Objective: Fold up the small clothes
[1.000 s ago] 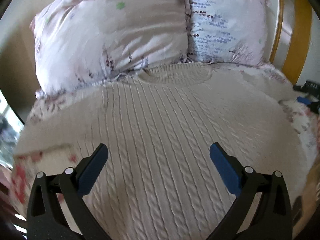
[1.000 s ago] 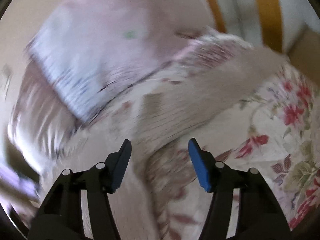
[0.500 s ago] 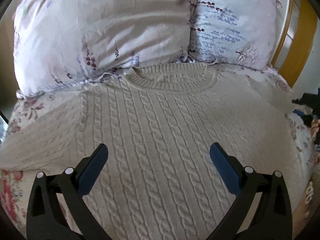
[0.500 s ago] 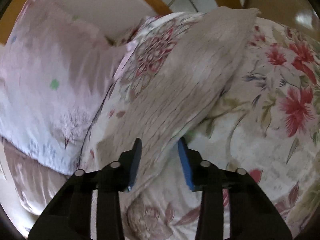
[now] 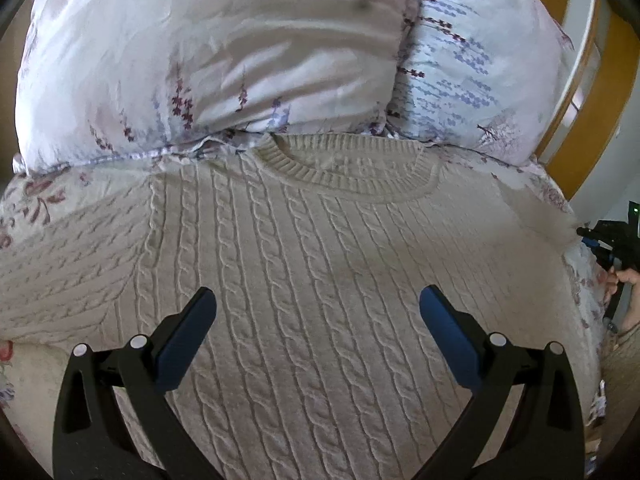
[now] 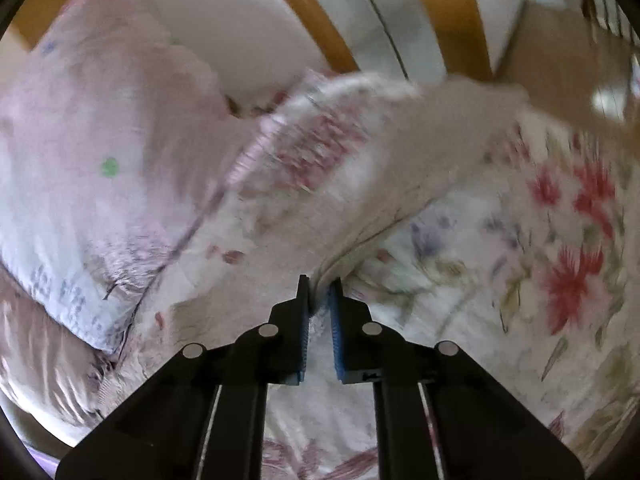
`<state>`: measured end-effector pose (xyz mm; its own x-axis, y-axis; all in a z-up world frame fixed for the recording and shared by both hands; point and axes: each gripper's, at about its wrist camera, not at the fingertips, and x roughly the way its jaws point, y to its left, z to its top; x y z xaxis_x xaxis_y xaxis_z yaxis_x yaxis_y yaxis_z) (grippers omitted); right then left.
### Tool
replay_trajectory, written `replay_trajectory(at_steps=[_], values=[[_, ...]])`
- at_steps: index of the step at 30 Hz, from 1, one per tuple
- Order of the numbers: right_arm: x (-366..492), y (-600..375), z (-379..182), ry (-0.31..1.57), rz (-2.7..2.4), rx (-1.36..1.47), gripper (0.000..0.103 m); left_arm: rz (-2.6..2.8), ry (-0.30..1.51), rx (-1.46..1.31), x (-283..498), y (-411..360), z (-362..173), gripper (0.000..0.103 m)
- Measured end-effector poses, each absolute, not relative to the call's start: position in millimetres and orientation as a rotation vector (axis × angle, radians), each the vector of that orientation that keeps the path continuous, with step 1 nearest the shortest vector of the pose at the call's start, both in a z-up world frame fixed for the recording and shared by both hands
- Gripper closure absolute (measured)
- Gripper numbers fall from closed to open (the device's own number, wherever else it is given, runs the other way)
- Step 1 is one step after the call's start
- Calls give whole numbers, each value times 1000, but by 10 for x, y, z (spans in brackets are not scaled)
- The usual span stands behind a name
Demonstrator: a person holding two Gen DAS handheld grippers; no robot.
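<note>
A cream cable-knit sweater (image 5: 312, 264) lies flat on the bed, neck toward the pillows, sleeves spread to both sides. My left gripper (image 5: 316, 312) hovers over its chest, open and empty, blue pads wide apart. My right gripper (image 6: 319, 292) is shut on the edge of the sweater's right sleeve (image 6: 400, 168), which stretches away toward the bed's far edge, lifted and blurred. The right gripper also shows at the right edge of the left wrist view (image 5: 604, 240), by the sleeve.
Two floral pillows (image 5: 224, 56) lie against the wooden headboard (image 5: 592, 92) beyond the sweater's neck. A flowered bedsheet (image 6: 560, 272) covers the mattress. The bed's right edge and the floor (image 6: 560, 48) lie beyond the sleeve.
My right gripper has closed from open onto the sleeve edge and is moving with it. My left gripper has moved forward toward the neckline, staying open.
</note>
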<state>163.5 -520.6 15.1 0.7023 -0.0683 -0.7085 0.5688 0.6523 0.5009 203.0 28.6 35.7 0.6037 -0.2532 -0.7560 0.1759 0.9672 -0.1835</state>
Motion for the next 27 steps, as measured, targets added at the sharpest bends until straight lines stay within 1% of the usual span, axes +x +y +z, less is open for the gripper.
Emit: replay_trajectory(at_steps=[6, 10, 12, 15, 17, 19, 20, 21, 22, 23, 24, 27], values=[[1711, -4540, 811, 565, -195, 525, 93, -262, 890, -216, 2077, 469, 301, 2], [1714, -3852, 970, 549, 40, 448, 93, -281, 853, -322, 2060, 583, 301, 2], [1741, -3500, 882, 590, 151, 422, 93, -278, 841, -352, 2052, 606, 306, 2], [1864, -2978, 498, 749, 279, 387, 93, -278, 835, -352, 2042, 596, 321, 2], [1944, -2855, 274, 828, 295, 393, 93, -280, 831, -348, 2023, 589, 333, 2], [1977, -2868, 136, 876, 303, 449, 91, -290, 826, -350, 2003, 596, 352, 2], [1975, -2916, 121, 883, 306, 490, 88, -296, 824, -353, 1996, 600, 356, 2], [1970, -2953, 113, 883, 311, 523, 78, -304, 822, -359, 1991, 610, 365, 2], [1952, -3055, 131, 878, 302, 583, 58, -307, 821, -364, 1984, 623, 364, 2], [1914, -3093, 142, 868, 290, 613, 49, -309, 822, -372, 1992, 632, 363, 2], [1917, -3166, 166, 851, 270, 656, 44, -313, 825, -387, 2002, 646, 358, 2], [1903, -3479, 154, 823, 188, 799, 44, -327, 847, -436, 2016, 686, 332, 2]])
